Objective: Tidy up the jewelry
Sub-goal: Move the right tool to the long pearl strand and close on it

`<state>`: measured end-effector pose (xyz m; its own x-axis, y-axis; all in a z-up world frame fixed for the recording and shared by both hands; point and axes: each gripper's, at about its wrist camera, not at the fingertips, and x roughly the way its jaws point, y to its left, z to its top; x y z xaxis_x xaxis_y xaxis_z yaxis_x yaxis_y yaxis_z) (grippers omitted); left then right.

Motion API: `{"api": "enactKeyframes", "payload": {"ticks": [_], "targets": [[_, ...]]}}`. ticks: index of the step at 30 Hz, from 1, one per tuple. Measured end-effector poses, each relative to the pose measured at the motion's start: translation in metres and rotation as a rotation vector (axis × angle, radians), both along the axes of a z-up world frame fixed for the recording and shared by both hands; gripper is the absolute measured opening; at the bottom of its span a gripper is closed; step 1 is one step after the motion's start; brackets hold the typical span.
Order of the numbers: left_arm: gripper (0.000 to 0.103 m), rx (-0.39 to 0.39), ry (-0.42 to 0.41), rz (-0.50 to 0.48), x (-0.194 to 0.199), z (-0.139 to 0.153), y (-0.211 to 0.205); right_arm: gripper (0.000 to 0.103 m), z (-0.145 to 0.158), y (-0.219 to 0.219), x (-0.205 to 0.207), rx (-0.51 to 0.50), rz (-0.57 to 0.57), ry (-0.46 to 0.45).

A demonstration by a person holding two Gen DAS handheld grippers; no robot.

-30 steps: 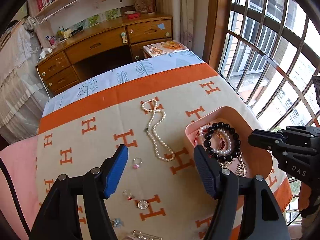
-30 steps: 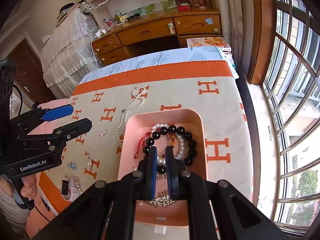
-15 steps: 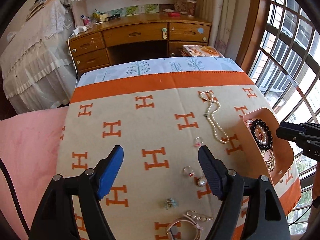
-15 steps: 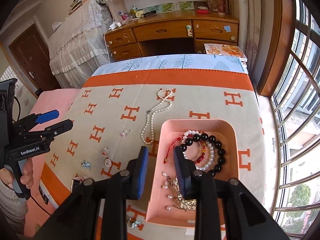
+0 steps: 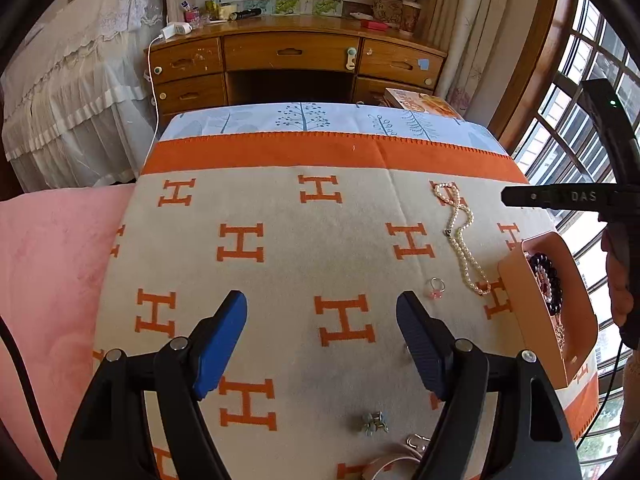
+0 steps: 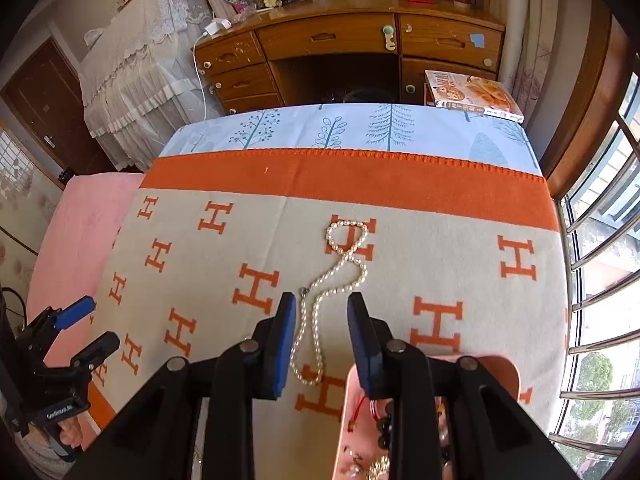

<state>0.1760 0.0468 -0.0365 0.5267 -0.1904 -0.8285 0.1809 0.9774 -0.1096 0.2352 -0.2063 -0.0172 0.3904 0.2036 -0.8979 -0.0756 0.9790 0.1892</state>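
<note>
White pearl strand necklace point(image 6: 338, 276) is lying loose on the beige blanket with orange H letters point(image 6: 420, 264), snaked into a loop at the far end and a doubled run coming back toward the camera. Its near end sits just beside the pink rectangular tray point(image 6: 496, 364), which already has a black bead bracelet point(image 5: 546, 280) and other bits in it.

My guess on handling: it's light, totally floppy, and the pearls are smooth, so they'd roll out of a sloppy pinch. I'd grab where the two runs lie close together, so both strands get caught, and expect the rest to dangle and swing on the way to the tray. Probably not fragile, but yanking on the clasp seems like a bad idea.

Right gripper point(image 6: 322, 340) is spread open, holding nothing, jaws straddling the near part of the strand from above; can't tell if it's touching the blanket.

Left gripper point(image 5: 320, 336) is wide open and empty too, well off to the side. A small pink-stone ring point(image 5: 437, 287) and a little silvery-green stud cluster point(image 5: 374, 423) lie near it.
</note>
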Motion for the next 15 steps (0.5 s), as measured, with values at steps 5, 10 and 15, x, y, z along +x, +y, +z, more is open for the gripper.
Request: {"api": "enactKeyframes", "payload": {"ticks": [5,10,15], "targets": [[0.076,-0.025,0.019,-0.002,0.014,-0.011,-0.003,0.027,-0.029,0.006,0.035,-0.038,0.012,0.072],[0.076,-0.033,0.048,-0.014,0.025,-0.024,-0.011,0.027,-0.052,0.012,0.051,-0.098,0.033,0.117],[0.076,-0.04,0.062,-0.031,0.032,-0.031,-0.018,0.027,-0.063,0.015,0.058,-0.149,0.04,0.133]]}}
